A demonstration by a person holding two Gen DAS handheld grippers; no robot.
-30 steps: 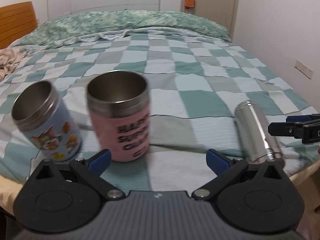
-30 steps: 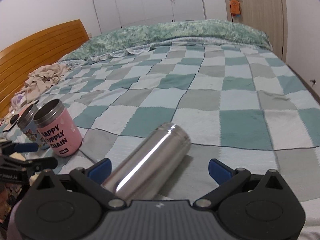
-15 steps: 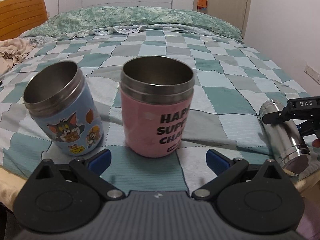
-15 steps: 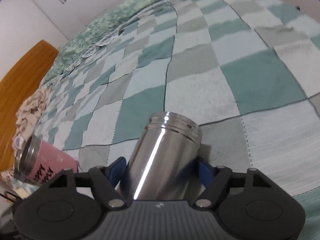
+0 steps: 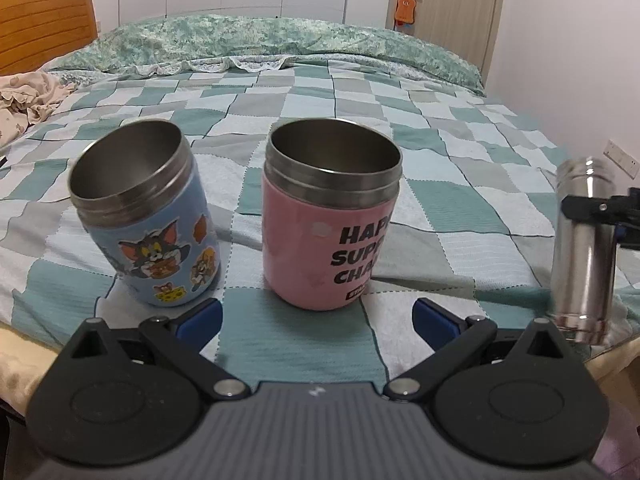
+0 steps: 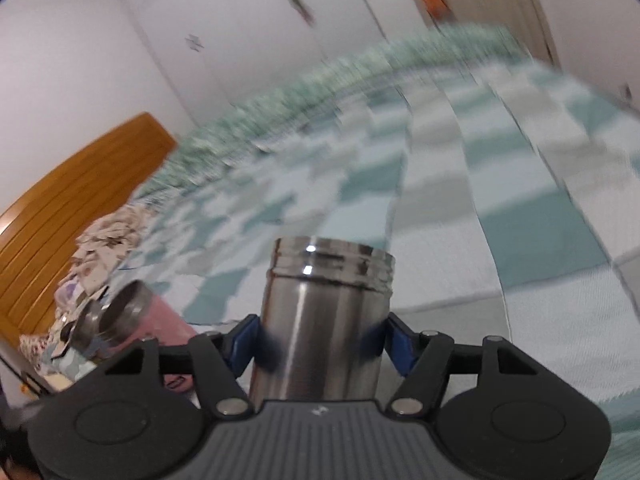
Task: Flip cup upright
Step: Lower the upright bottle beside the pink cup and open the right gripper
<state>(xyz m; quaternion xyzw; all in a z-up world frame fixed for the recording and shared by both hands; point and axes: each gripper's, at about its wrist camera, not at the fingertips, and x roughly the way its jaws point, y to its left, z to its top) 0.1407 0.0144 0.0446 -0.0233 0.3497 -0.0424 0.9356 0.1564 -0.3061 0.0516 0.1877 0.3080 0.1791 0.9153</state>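
My right gripper [image 6: 322, 346] is shut on a tall steel cup [image 6: 324, 316] and holds it nearly upright just above the bed; the cup also shows at the right edge of the left wrist view [image 5: 584, 252], with the right gripper's finger [image 5: 592, 210] across it. A pink cup [image 5: 332, 216] and a blue cartoon cup [image 5: 144, 216] stand open end up near the bed's front edge. My left gripper [image 5: 316, 318] is open and empty, just in front of the pink cup.
The checked green and grey blanket [image 5: 360, 92] covers the bed. A crumpled cloth [image 5: 28, 96] lies at the far left by the wooden headboard [image 5: 44, 20]. A wall stands close on the right, a door [image 5: 444, 4] at the back.
My right gripper closed on the lying steel cup, lifted it and turned it up towards vertical. My left gripper came closer to the pink and blue cups.
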